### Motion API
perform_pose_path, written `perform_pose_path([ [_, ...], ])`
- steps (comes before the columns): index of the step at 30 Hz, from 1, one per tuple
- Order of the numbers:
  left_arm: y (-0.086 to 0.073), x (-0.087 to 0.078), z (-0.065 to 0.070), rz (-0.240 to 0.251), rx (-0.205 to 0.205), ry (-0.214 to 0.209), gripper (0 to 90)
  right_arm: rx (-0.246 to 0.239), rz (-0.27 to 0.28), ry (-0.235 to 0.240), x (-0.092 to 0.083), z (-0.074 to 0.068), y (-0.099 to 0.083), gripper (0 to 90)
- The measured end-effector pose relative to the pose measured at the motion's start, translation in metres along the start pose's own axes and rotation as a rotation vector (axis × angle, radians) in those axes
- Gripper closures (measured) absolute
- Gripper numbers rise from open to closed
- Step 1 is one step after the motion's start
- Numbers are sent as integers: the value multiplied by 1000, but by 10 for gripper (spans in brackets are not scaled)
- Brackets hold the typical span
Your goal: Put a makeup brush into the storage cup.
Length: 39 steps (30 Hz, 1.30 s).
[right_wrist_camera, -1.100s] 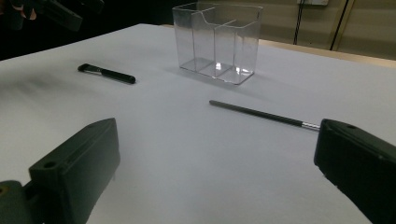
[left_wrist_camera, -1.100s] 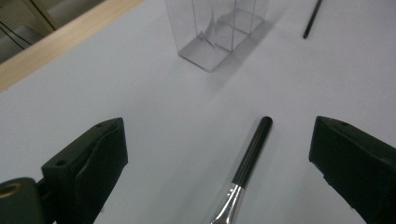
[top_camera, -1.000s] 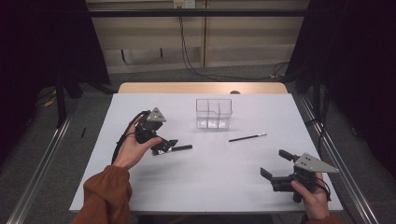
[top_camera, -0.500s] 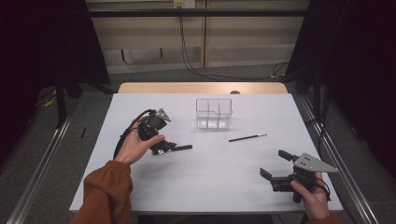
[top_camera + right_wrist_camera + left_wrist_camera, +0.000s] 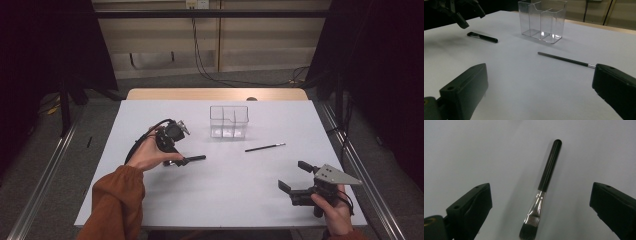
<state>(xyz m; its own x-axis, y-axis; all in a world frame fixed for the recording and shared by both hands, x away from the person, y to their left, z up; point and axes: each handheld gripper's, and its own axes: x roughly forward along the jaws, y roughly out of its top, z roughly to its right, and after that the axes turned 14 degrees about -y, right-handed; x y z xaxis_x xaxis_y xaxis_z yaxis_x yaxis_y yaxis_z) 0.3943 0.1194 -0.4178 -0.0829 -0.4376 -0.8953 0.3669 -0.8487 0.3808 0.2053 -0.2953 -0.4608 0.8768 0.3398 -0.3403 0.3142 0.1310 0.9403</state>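
Step in hand: the left tongs (image 5: 176, 150) hang over the flat brush (image 5: 543, 192), jaws pointing down and spread wide to either side of it, nothing gripped yet.
Where the brush lies: flat on the white surface (image 5: 150, 115), left of centre, apart from the clear organiser (image 5: 229, 121) further back.
Next move, as I judge it: lower and close across the black handle, probably just above the ferrule, and square to its length, since a round handle could roll out of a skewed pinch.
Right tongs (image 5: 300, 182): wide open, holding nothing, low at the near right edge.
Thin brush (image 5: 265, 147): slender dark stick with a small metal end, lying right of the organiser.
Materials: glossy rounded black handle, crimped shiny ferrule, dark flat bristles; organiser is transparent hard plastic with compartments; the surface is matte and smooth.
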Motion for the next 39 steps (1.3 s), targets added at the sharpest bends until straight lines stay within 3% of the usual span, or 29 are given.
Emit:
perform_pose_path([
  [5,0,11,-2,-64,-14,0,40,-2,-1,1,0,0,0,0],
  [12,1,19,-4,-98,-12,-12,75,-4,0,0,0,0,0,0],
  [14,1,21,-5,-107,-3,-9,156,-4,-2,-2,0,0,0,0],
  [18,2,26,-10,-129,-6,-12,179,-7,-4,-3,0,-1,0,0],
  [24,2,32,-11,-160,13,-22,292,-6,-3,-2,0,-1,0,0],
  [29,5,34,-11,-191,28,-55,373,-8,-3,-1,0,-1,0,0],
  [32,5,34,-11,-190,24,-54,401,-7,-2,0,0,-1,0,0],
  [36,12,36,-13,-238,17,-64,439,-14,-4,2,0,-2,0,0],
  [39,14,35,-14,-261,13,-66,538,-16,-3,4,0,-2,0,0],
])
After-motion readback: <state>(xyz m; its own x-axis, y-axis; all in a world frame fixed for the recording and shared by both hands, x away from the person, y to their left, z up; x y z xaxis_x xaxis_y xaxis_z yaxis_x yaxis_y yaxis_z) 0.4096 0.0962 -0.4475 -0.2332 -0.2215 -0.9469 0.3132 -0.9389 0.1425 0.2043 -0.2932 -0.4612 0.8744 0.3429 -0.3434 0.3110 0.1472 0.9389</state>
